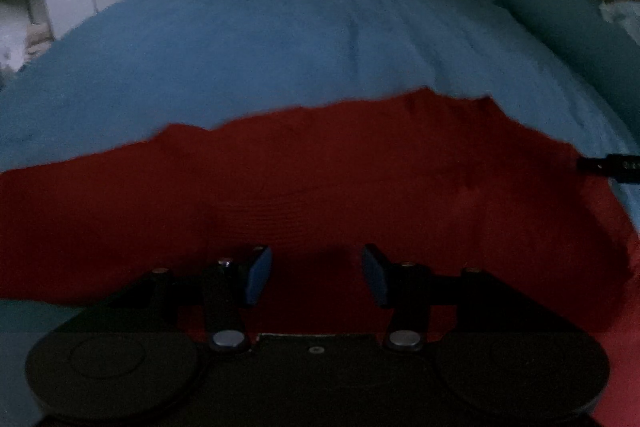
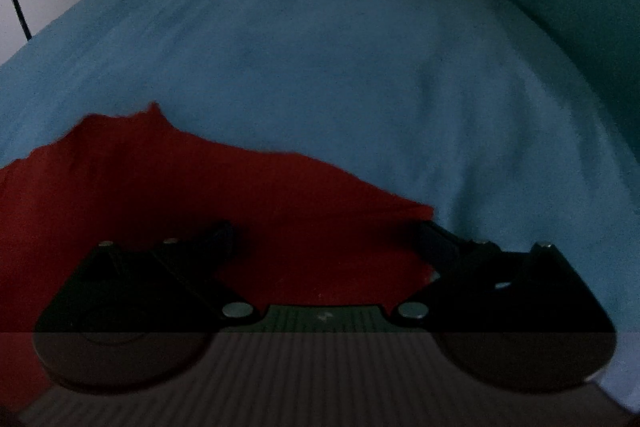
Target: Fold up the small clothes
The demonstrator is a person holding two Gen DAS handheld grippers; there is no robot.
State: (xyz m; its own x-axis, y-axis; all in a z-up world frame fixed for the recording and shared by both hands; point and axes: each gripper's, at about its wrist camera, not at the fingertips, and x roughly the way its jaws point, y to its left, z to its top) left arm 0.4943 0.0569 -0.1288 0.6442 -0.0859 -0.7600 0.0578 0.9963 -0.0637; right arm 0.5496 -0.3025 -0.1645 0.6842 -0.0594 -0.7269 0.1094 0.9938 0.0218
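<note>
On the blue bedspread (image 1: 280,39), near its front edge, lies the red garment (image 1: 320,179). The left gripper (image 1: 317,275) hovers over it, jaws apart and empty. The right gripper (image 2: 326,241) spreads wide over the garment's right corner.

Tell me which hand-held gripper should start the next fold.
Right, probably. The right hand-held gripper is open at the red garment's corner; the left hand-held gripper, also open, sits mid-cloth, away from any edge.
</note>
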